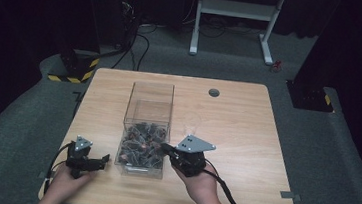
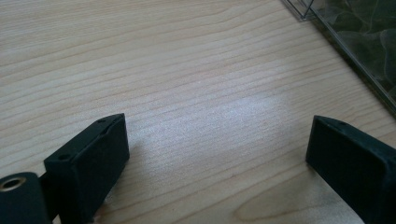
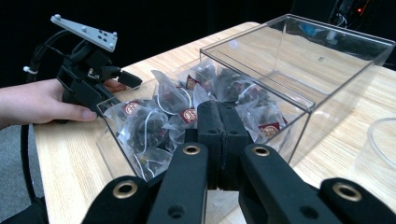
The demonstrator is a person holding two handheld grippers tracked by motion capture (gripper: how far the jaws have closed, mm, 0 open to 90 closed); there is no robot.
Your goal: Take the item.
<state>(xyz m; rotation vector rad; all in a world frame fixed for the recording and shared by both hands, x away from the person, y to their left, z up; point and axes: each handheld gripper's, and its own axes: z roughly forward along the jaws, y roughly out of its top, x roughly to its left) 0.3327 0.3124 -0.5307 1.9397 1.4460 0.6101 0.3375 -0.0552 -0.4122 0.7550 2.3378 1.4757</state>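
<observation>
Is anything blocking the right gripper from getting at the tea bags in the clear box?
Nothing visible blocks it. The right gripper, jaws shut, sits at the near open end of the clear box, with the tea bags piled just past it. The left gripper, jaws open, rests on the table beside the box.

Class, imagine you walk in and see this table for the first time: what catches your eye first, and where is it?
First, the clear plastic box in the middle of the wooden table, its near end heaped with tea bags. Next, the right gripper, jaws pressed together at the box's near right side, and the left gripper, jaws wide apart, on the table left of the box.
</observation>
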